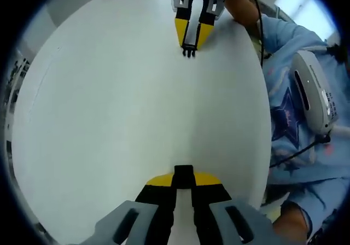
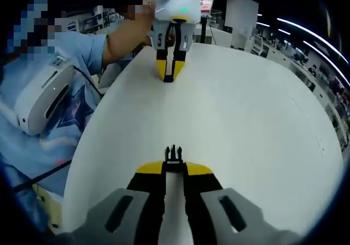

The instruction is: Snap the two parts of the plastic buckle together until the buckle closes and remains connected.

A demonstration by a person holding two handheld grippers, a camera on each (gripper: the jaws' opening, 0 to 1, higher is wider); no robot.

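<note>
Left gripper view is showing my left gripper at six o'clock, jaws drawn together and clamping the socket half of the buckle, a small black block sitting between the yellow tips. Up at twelve o'clock my right gripper is facing me across the white table, well apart from the left one, and it is pinching the pronged half of the buckle, whose black prongs are poking out past its tips. Right gripper view is giving me the mirror of that: the pronged half is standing up between my closed jaws at six o'clock, and the left gripper is waiting at twelve o'clock, its own load too small there to make out. I am judging that the halves are not yet joined and the whole table is lying between them. The danger, as I am reading it, is misalignment: both grips are narrow, so if I am bringing the prongs in tilted or off-centre they could be jamming on the socket's mouth, twisting a half in the jaws or popping it out onto the table.
</note>
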